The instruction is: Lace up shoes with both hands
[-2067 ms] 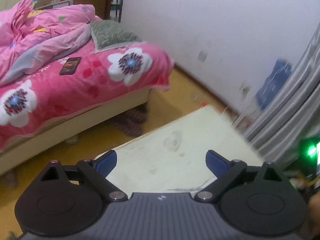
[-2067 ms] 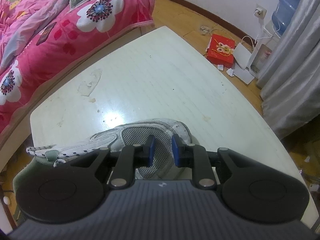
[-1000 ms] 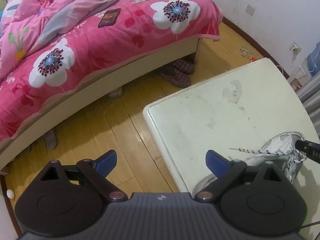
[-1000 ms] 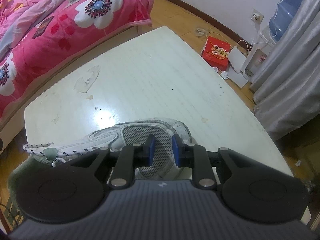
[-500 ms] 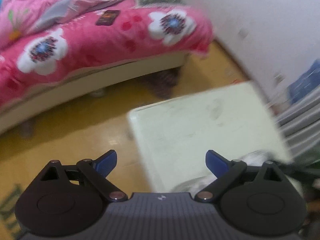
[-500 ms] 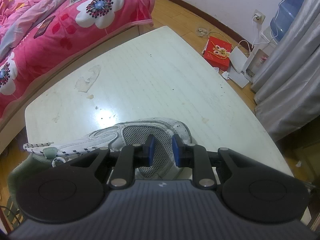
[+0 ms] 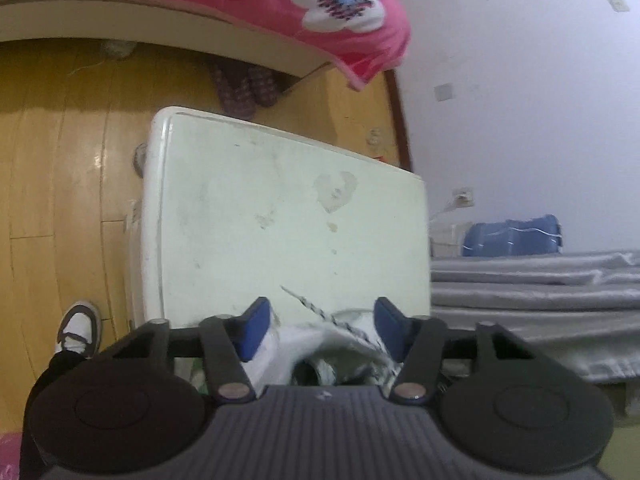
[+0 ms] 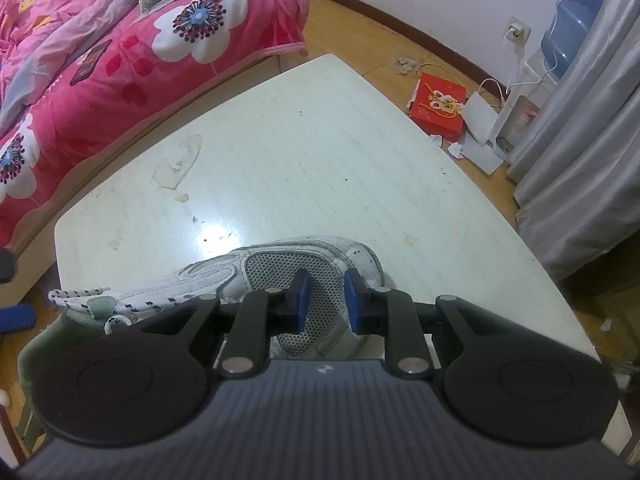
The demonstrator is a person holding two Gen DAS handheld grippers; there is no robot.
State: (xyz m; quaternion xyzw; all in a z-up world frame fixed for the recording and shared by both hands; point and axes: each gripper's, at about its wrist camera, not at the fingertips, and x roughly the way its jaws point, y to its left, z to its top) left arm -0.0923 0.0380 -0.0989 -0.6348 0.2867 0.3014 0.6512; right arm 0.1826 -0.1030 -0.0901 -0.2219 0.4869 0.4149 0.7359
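White mesh shoe [image 8: 280, 280] on pale bench [image 8: 320, 160]
Left gripper [image 7: 322, 330] closing, fingers either side of shoe collar and speckled lace [image 7: 320, 312]; right gripper [image 8: 323, 300] fingers narrowly parted above the toe; contact unclear.

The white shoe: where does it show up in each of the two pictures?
Left wrist view: the shoe sits at bottom centre, partly hidden.
Right wrist view: the shoe lies below centre, toe to the right.
Shared landmark: the peeled patch on the white table.
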